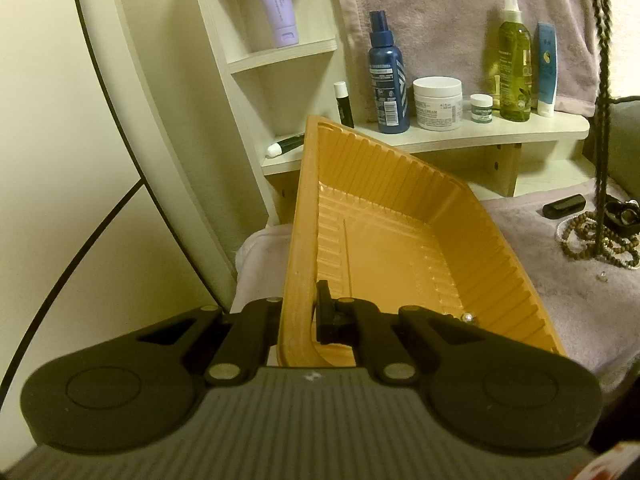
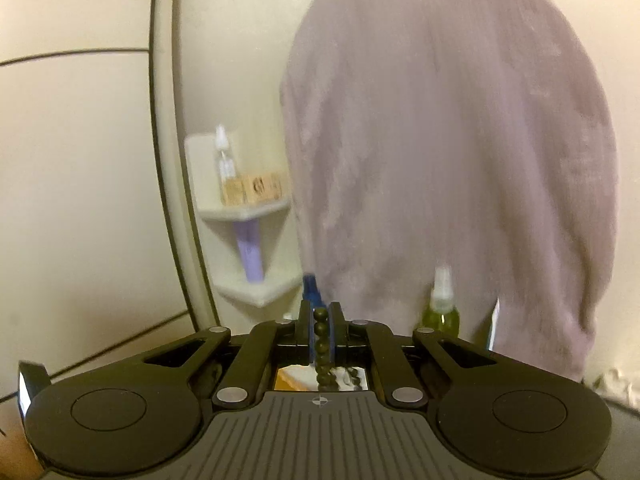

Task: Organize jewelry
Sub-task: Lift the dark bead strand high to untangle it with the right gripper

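Left gripper: the left gripper (image 1: 310, 312) is clamped on the near left rim of the orange tray (image 1: 384, 248), which is tipped up off the towel.
Right gripper: the right gripper (image 2: 321, 322) is pinched shut on a dark bead strand (image 2: 321, 344) that runs between its fingers and hangs below; in the left view this bead strand (image 1: 600, 120) dangles at the right edge, above the jewelry pile.
Tray contents: one small silver bead (image 1: 467, 317) lies at the tray's near right corner.
Jewelry pile: brown and white bead necklaces (image 1: 596, 240) lie tangled at the towel's right edge, beside one black case (image 1: 564, 206).
Counts: one tray, two grippers, two jars, two spray bottles on the shelf.
Surface: a lilac towel (image 1: 540, 280) covers the counter.
Room: a pale wooden shelf (image 1: 460, 132) with toiletries, another towel hanging behind.
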The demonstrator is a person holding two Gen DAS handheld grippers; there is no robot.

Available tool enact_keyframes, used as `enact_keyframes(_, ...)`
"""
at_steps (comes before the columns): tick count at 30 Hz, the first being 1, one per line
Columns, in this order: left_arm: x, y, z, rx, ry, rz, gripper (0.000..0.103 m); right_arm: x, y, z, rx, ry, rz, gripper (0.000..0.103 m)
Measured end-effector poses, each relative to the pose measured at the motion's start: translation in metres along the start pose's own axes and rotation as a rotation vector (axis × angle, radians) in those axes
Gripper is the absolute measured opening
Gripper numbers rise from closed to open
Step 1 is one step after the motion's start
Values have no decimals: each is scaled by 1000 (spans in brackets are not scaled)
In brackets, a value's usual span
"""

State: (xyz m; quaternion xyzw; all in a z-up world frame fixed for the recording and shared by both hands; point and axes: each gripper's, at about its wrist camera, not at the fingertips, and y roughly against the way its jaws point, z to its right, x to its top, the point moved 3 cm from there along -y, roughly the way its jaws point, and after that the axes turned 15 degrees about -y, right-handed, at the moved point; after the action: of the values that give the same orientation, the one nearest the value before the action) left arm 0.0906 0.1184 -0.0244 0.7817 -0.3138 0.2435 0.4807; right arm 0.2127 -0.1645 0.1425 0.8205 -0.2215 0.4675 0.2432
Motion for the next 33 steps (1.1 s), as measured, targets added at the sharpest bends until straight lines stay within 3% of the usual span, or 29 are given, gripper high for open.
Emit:
enact_keyframes(22, 1, 1, 1, 1, 1, 1, 4, 83, 16, -35, 29, 91, 214, 6)
enact_keyframes(33, 2, 3, 2, 0, 0, 0, 4, 89, -1, -78, 175, 80, 176, 6)
